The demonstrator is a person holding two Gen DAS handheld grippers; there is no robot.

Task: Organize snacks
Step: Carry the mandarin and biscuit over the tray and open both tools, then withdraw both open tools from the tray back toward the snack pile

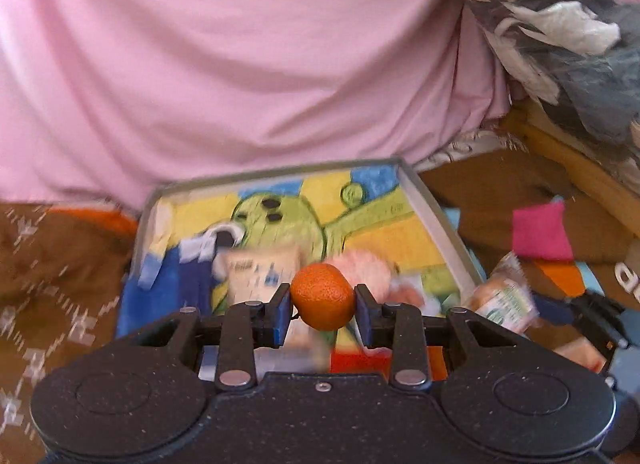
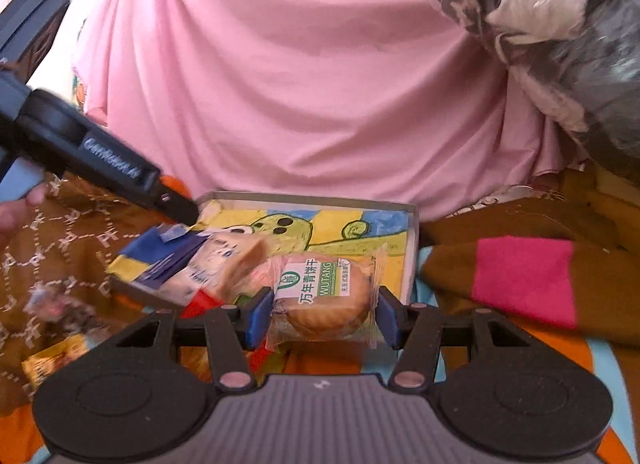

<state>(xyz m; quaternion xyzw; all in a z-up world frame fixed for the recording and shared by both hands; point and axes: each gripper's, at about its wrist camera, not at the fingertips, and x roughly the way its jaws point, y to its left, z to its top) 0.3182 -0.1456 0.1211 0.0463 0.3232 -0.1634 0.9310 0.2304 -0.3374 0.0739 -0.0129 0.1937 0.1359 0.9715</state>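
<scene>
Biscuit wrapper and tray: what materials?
Biscuit wrapper: thin clear plastic film, glossy, with crimped edges; the biscuit shows through. Tray: looks like thin sheet metal, grey matt upright rim, printed cartoon floor; painted plastic cannot be ruled out.

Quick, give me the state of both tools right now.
Left tool: closed on the orange fruit.
Right tool: closed on the wrapped biscuit packet.

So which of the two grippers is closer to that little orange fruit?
Left. The left gripper is shut on the orange fruit, holding it above the tray. The right gripper is off to its right, gripping a wrapped biscuit.
</scene>
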